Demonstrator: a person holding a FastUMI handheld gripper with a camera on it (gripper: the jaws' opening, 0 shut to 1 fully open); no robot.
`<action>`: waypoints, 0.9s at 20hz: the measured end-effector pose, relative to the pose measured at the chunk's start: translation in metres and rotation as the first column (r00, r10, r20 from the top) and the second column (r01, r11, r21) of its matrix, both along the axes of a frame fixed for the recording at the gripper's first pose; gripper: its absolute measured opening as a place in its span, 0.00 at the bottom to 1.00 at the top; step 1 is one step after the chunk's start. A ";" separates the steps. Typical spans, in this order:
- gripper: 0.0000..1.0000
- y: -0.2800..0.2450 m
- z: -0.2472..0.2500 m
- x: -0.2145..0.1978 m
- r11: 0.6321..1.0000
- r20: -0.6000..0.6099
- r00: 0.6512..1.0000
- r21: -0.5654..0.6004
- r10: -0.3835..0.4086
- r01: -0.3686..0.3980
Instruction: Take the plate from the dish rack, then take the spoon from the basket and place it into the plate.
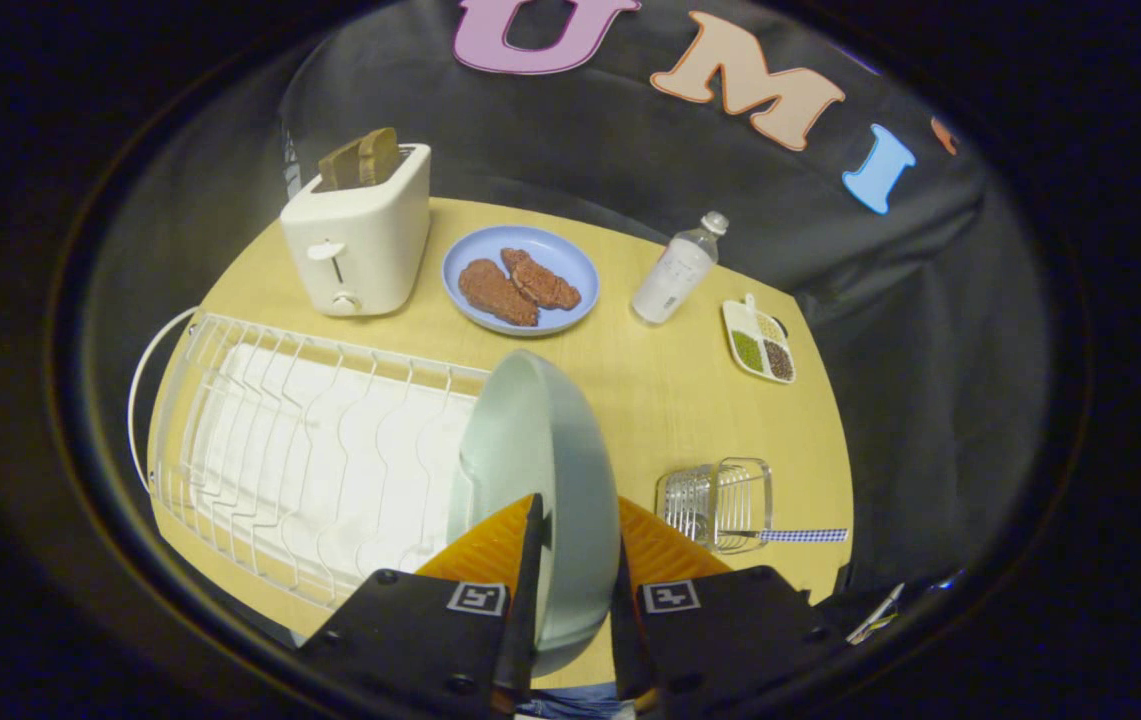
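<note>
A pale green plate (540,450) stands on edge between my two fingers, and my gripper (575,560) is shut on its rim. The plate is held above the right end of the white wire dish rack (310,440), clear of its slots. To the right of the fingers lies a small wire basket (720,500) on its side on the table. A spoon with a blue checked handle (800,536) sticks out of the basket toward the table's right edge; its bowl is hidden inside the wires.
Beyond the rack stand a white toaster (362,235) with bread, a blue plate (520,278) with two brown pieces of food, a small bottle (675,270) and a divided snack tray (760,342). Bare wooden tabletop (670,400) lies between the basket and the blue plate.
</note>
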State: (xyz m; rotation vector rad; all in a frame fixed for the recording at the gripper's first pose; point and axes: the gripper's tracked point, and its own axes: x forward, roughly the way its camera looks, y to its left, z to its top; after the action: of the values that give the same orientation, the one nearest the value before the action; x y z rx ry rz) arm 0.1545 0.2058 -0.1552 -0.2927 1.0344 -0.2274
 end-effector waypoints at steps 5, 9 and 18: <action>0.33 -0.005 0.023 0.010 0.996 0.037 0.999 -0.089 -0.015 0.018; 0.30 -0.004 0.033 0.012 0.997 0.060 0.998 -0.069 -0.034 0.038; 0.30 -0.016 0.062 0.011 0.966 0.115 0.985 0.240 -0.126 0.096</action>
State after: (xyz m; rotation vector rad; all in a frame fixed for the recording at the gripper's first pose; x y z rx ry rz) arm 0.1652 0.1896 -0.0928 -0.0052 0.9388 -0.2202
